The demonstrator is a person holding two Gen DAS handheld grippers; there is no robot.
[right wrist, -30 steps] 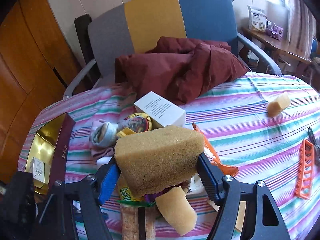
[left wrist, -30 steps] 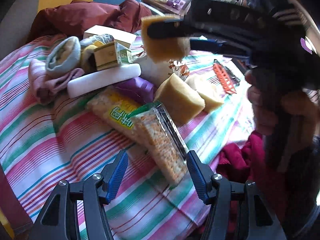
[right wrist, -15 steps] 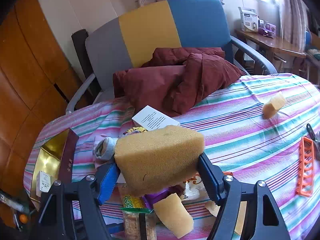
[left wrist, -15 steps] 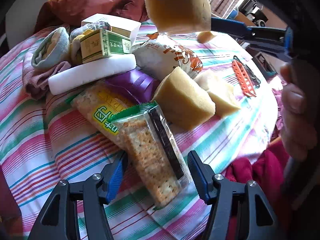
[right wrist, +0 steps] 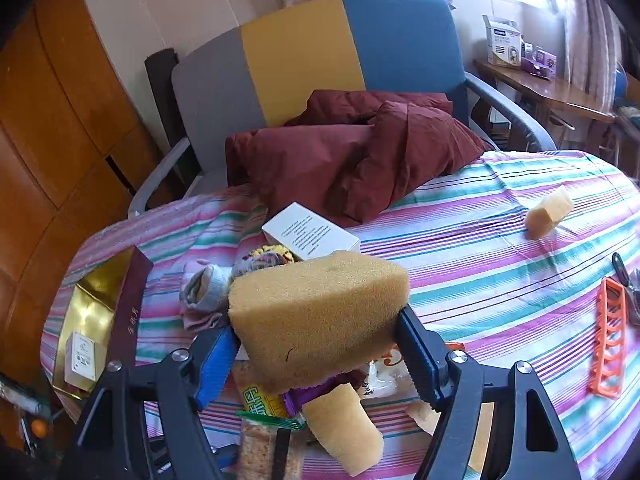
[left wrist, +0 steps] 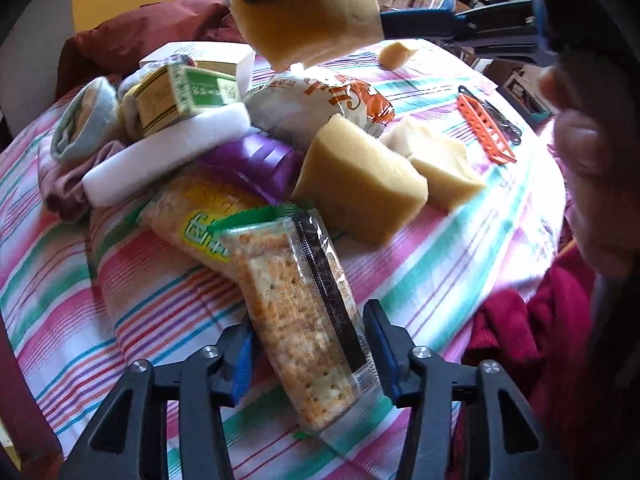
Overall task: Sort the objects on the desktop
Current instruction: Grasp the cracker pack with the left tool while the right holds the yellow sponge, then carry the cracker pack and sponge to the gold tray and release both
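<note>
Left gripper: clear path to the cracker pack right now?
Probably yes. The cracker pack lies on top of the pile, nothing over it, already between the left gripper fingers, which are closing. The right gripper holds its sponge clear above.

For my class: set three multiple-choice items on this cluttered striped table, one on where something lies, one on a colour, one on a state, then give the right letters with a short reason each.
1. Where does the cracker packet lie?
A. between the left gripper's fingers
B. on the chair seat
C. inside the gold box

2. What colour is the plastic rack near the table's edge?
A. blue
B. orange
C. white

3. What is the state of the right gripper?
A. open and empty
B. resting on the tablecloth
C. clamped on a big sponge

Answers:
1 A: the packet's near end sits between the left gripper pads, whose jaws are closing.
2 B: the rack is plainly orange against the striped tablecloth.
3 C: both pads press the sponge's sides, and it hangs above the pile.
</note>
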